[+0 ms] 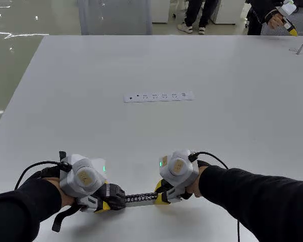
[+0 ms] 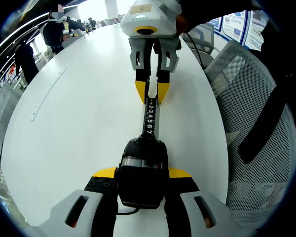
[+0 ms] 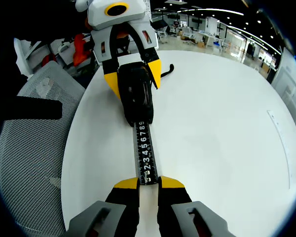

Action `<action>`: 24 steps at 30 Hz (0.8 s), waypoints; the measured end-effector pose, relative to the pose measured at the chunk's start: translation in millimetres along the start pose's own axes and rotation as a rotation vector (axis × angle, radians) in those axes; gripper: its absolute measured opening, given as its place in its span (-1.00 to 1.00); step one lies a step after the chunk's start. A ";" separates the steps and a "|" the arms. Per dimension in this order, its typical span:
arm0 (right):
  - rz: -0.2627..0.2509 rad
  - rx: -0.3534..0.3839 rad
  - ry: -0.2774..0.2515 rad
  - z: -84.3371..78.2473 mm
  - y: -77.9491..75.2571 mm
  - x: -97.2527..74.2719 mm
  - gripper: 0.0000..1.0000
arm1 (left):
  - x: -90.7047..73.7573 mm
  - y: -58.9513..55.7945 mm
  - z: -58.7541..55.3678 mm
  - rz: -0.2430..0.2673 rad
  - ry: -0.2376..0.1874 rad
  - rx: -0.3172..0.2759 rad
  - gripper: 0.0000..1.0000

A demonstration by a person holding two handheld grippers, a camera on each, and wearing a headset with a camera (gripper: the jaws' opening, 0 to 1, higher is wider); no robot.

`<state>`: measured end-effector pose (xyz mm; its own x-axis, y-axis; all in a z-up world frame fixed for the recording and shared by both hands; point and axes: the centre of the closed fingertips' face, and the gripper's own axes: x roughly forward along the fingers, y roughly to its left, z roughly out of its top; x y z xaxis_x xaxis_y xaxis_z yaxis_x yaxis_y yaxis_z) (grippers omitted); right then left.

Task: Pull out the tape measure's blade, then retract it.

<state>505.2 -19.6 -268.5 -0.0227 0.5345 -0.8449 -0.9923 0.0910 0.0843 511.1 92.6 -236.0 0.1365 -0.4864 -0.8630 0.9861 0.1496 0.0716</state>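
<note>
While the two tools face each other low at the near edge of the broad white worktable [image 1: 156, 65], the holdings stand as follows. Item one: a chunky black tape measure case [image 2: 143, 168], resting on the tabletop and clamped between the yellow-tipped jaws of the left gripper [image 1: 111, 199]. Item two: a narrow dark blade with white numerals [image 3: 143, 148], drawn out a short way from the case, lying flat just above the table and running straight to the right gripper [image 3: 148, 183], whose jaws are pinched together on its free end. Item three: a long white power strip [image 1: 159, 96], well apart towards the middle of the table, and not involved. Hazards, as I judge them: the right-hand grip covers very little of the blade end, so a sharp tug or a twist could let it slip and whip back into the case; an uneven pull might also swivel the case in the left jaws or kink the blade.
</note>
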 end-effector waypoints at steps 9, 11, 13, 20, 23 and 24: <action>-0.003 -0.009 0.008 -3.8 -0.8 -2.8 -0.82 | 0.5 0.4 -0.5 0.001 0.001 0.001 -0.39; -0.004 -0.007 0.010 -4.7 -0.8 -3.6 -0.82 | 0.6 0.5 -0.5 0.001 0.001 0.001 -0.39; -0.004 -0.010 0.010 -5.8 -0.9 -4.4 -0.82 | 0.6 0.5 -0.5 0.002 0.001 0.002 -0.39; -0.008 -0.004 0.011 -10.1 -1.6 -7.2 -0.82 | 0.8 0.6 -0.3 -0.001 0.003 0.002 -0.39; -0.010 0.001 0.010 -11.1 -2.1 -7.9 -0.82 | 0.6 0.4 -0.3 0.000 0.004 0.002 -0.39; -0.011 0.003 0.008 -11.4 -2.1 -8.1 -0.82 | 0.6 0.5 -0.3 0.000 0.004 0.002 -0.39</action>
<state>506.1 -33.7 -267.8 -0.0132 0.5266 -0.8500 -0.9921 0.0989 0.0767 511.6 92.6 -236.6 0.1365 -0.4831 -0.8649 0.9863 0.1483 0.0728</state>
